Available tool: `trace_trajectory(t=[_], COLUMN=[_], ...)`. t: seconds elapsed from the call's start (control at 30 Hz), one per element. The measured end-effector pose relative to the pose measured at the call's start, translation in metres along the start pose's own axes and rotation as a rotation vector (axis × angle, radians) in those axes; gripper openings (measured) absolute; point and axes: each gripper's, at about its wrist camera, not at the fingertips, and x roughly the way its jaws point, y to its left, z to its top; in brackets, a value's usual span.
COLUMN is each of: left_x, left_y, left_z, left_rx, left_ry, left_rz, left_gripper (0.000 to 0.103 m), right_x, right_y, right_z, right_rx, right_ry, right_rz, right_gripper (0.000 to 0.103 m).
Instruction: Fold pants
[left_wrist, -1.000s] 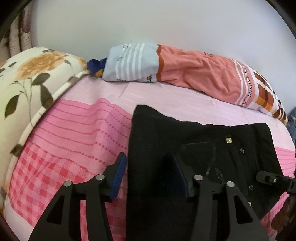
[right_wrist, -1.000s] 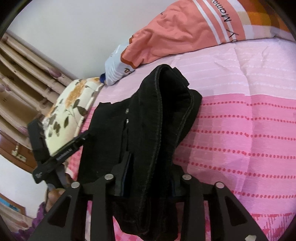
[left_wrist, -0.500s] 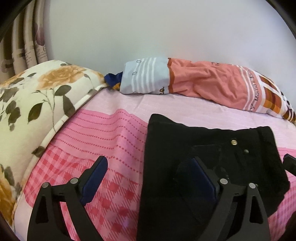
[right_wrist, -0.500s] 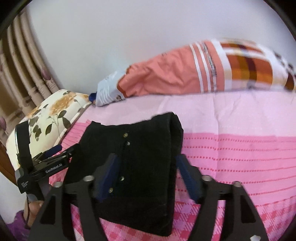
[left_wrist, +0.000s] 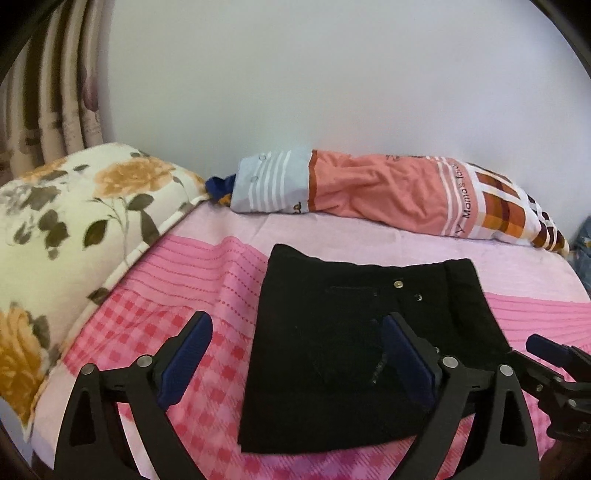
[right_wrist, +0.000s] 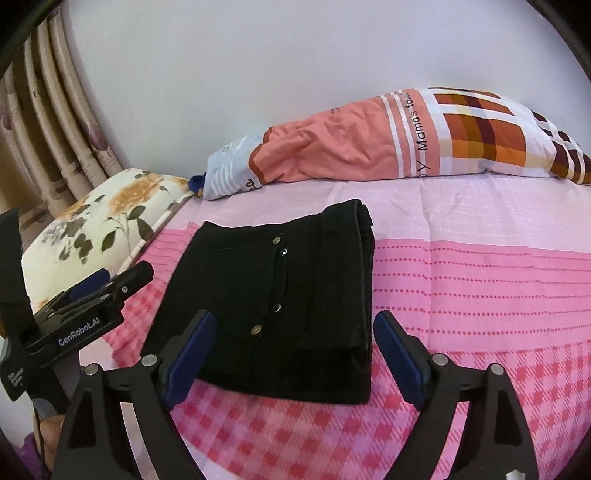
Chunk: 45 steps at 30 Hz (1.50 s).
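The black pants (left_wrist: 354, 332) lie folded into a compact rectangle on the pink bed, with metal buttons showing on top. They also show in the right wrist view (right_wrist: 280, 295). My left gripper (left_wrist: 295, 354) is open and empty, held above the near left part of the pants. My right gripper (right_wrist: 295, 354) is open and empty, above the near edge of the pants. The left gripper also shows at the left of the right wrist view (right_wrist: 107, 288), and the right gripper's tip shows at the right of the left wrist view (left_wrist: 546, 354).
A pink checked and striped bedsheet (left_wrist: 177, 295) covers the bed. A floral pillow (left_wrist: 74, 221) lies at the left. A long orange and striped bolster (left_wrist: 388, 195) lies along the white wall. Curtains (right_wrist: 55, 129) hang at the far left.
My right gripper has let go of the pants and opened. Both grippers have pulled back and up, and the folded pants now lie flat on the bed.
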Motion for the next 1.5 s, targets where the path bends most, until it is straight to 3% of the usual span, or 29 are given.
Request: trace_trajectory(t=[0.2, 0.37, 0.5, 0.6, 0.77, 0.9, 1.13, 1.5], left_x=[-0.040, -0.078, -0.107, -0.127, -0.160, -0.168, -0.181, -0.179], left_y=[-0.005, -0.009, -0.008, -0.013, -0.020, -0.024, -0.032, -0.017], left_z=[0.000, 0.005, 0.010, 0.017, 0.021, 0.025, 0.019, 0.014], left_rx=[-0.008, -0.009, -0.032, -0.030, -0.063, -0.079, -0.073, -0.118], left_ry=[-0.061, -0.130, -0.193, -0.223, -0.298, -0.282, -0.324, -0.276], left_rz=[0.022, 0.087, 0.066, 0.103, 0.098, 0.058, 0.147, 0.080], left_gripper=[0.098, 0.101, 0.103, 0.103, 0.103, 0.103, 0.103, 0.103], right_x=[-0.027, -0.045, -0.061, -0.072, -0.089, -0.098, -0.109, -0.118], right_y=[0.008, 0.013, 0.016, 0.018, 0.018, 0.015, 0.010, 0.022], right_z=[-0.004, -0.006, -0.007, -0.008, -0.010, -0.011, -0.013, -0.017], right_rx=[-0.010, -0.015, -0.021, -0.025, -0.028, -0.020, -0.014, -0.054], right_ry=[-0.022, -0.035, -0.055, -0.073, -0.096, -0.109, -0.120, -0.136], right_rz=[0.021, 0.036, 0.050, 0.058, 0.066, 0.063, 0.063, 0.045], right_gripper=[0.088, 0.089, 0.090, 0.092, 0.093, 0.093, 0.093, 0.094])
